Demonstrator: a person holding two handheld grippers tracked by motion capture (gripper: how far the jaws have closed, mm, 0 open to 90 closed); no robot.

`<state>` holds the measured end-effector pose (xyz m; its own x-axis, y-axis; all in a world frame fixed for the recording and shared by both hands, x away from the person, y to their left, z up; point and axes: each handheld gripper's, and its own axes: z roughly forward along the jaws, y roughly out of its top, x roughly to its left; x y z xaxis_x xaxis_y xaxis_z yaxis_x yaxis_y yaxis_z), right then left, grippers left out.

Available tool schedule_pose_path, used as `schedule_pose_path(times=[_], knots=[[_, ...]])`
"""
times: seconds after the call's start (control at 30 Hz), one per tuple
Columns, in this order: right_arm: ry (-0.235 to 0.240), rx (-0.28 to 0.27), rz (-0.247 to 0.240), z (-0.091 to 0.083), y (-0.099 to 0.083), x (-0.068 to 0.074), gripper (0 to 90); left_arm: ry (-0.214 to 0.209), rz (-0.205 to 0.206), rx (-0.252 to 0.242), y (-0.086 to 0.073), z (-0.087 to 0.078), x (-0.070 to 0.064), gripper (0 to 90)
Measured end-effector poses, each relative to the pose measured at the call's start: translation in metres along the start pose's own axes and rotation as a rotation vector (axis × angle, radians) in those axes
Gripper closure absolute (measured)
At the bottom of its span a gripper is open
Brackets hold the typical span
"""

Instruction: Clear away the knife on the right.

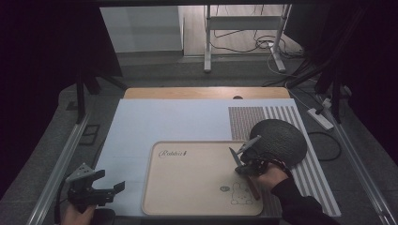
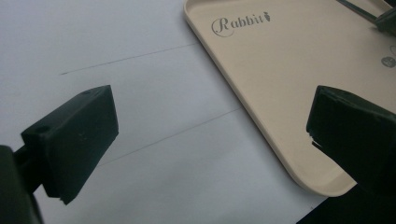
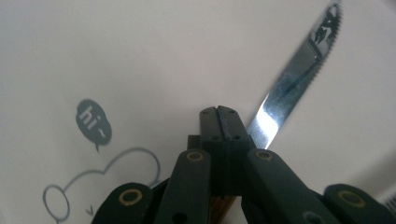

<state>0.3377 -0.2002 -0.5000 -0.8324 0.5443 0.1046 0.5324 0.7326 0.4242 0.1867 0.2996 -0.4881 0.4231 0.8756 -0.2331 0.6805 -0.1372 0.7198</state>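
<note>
High view, two grippers at one table. Right gripper (image 1: 241, 168), jaws pressed together, clamped on the single knife (image 1: 234, 158) where the serrated blade meets the wooden handle; blade pointing away from the person, handle toward the right hand (image 1: 270, 176). Left gripper (image 1: 110, 180) holding nothing, jaws spread wide, poised at the near left corner of the table over the white sheet (image 1: 164, 119), just beside the tray, gripped by the left hand (image 1: 75, 213).

Right gripper view: same clamp seen along the closed right gripper (image 3: 219, 122), knife (image 3: 289, 88) slanting up and to the right over the tray (image 3: 116, 51), beside a printed "hi" bubble and a line-drawn rabbit. Cannot tell whether the blade tip touches the tray.

Left gripper view: open left gripper (image 2: 210, 126) framing the white sheet (image 2: 116, 42) and a rounded corner of the tray (image 2: 243, 98), lettered "Rabbit".

One tray (image 1: 150, 187), beige, lying flat near the front edge, with the knife over its right part and no other object inside. One dark round woven piece (image 1: 279, 136) just beyond the right gripper, resting on one striped mat (image 1: 317, 176) at the right of the tray.
</note>
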Motion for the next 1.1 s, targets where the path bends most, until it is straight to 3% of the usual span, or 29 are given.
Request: schedule_pose_path(times=[0.33,0.53,0.73,0.8,0.83,0.87,1.0,1.1], knots=[[-0.016,0.013,0.053,-0.011,-0.014,-0.013,89.6,0.005,0.001,0.002,0.001,0.001,-0.001,2.4],[-0.017,0.008,0.049,-0.012,-0.013,-0.013,86.0,0.005,0.002,0.004,0.001,0.001,-0.001,2.5],[-0.037,-0.043,0.021,-0.016,-0.007,-0.008,72.9,0.005,0.003,0.004,0.001,0.001,-0.001,2.5],[-0.055,-0.062,0.015,-0.018,-0.006,-0.005,63.0,0.004,0.002,0.004,0.001,0.001,-0.001,2.5],[-0.055,-0.062,0.015,-0.018,-0.006,-0.005,63.0,0.004,0.002,0.004,0.001,0.001,-0.001,2.5],[-0.077,-0.076,0.019,-0.019,-0.004,-0.004,56.5,0.004,0.002,0.004,0.001,0.001,-0.001,2.5],[-0.089,-0.080,0.021,-0.020,-0.002,-0.002,46.8,0.002,0.001,0.004,0.001,0.001,0.000,2.5],[-0.105,-0.093,-0.003,-0.021,0.001,0.004,33.8,0.003,0.001,0.004,0.001,0.001,-0.001,2.5]])
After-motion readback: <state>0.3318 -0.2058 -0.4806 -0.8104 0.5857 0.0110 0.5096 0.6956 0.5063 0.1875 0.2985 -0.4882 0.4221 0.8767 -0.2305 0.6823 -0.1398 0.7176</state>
